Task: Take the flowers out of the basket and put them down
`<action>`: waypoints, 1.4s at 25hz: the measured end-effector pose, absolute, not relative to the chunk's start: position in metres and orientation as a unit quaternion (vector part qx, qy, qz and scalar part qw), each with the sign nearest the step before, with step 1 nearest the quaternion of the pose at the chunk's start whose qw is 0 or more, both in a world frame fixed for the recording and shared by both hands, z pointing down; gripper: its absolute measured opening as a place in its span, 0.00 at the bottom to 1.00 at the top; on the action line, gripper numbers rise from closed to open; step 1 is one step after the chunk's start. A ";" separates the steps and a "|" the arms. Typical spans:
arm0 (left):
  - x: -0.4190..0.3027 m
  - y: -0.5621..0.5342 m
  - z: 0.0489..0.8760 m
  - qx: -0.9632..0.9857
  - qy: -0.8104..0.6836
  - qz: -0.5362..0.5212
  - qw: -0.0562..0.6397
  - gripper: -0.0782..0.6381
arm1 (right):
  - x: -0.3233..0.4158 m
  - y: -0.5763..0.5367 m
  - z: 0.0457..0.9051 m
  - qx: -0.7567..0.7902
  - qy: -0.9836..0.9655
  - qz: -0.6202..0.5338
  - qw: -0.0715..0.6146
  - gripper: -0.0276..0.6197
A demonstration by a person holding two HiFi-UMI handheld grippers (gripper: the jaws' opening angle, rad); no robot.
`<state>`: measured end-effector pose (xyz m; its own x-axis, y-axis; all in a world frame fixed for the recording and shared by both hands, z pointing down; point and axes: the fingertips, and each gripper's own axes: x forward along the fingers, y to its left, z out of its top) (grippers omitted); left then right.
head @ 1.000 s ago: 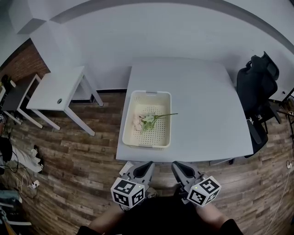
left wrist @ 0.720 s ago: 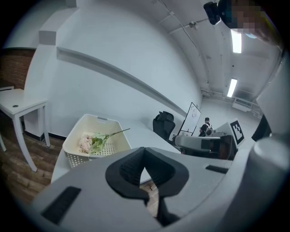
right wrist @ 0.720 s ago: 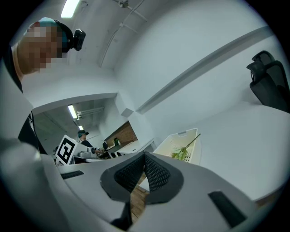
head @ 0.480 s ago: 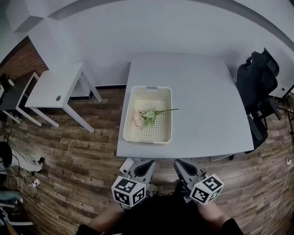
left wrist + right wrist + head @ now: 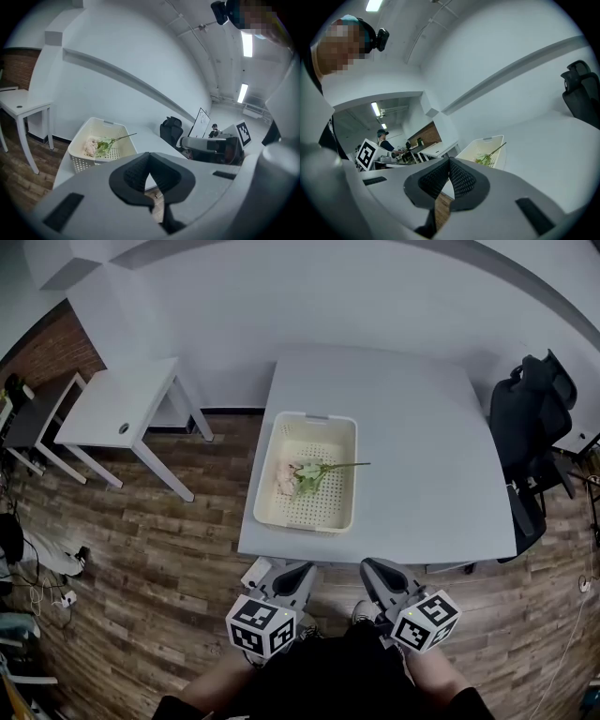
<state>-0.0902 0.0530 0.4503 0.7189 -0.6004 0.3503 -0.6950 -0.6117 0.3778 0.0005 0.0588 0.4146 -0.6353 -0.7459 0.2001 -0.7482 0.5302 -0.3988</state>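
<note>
A cream perforated basket (image 5: 266, 495) stands on the white table (image 5: 422, 465) near its front left corner. Inside lies a flower (image 5: 302, 476) with pale pink blooms, green leaves and a thin stem reaching over the right rim. The basket (image 5: 80, 154) and the flower (image 5: 99, 146) also show in the left gripper view, and the basket (image 5: 499, 143) with the flower (image 5: 486, 158) in the right gripper view. My left gripper (image 5: 292, 579) and right gripper (image 5: 377, 576) hang side by side below the table's front edge, well short of the basket. Both are shut on nothing.
A smaller white side table (image 5: 112, 413) stands to the left over the wood floor (image 5: 141, 549). A black office chair (image 5: 530, 427) sits at the table's right. Cables and clutter lie at the far left. In the gripper views, other people stand in the distance.
The view has drifted slightly, so the basket and table sit a little further right in frame. Both grippers stay low and shut in front of the table.
</note>
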 end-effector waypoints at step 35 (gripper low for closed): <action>0.019 0.017 0.450 0.837 -0.475 0.086 0.258 0.12 | 0.085 0.008 0.421 0.282 -0.932 0.223 0.050 0.08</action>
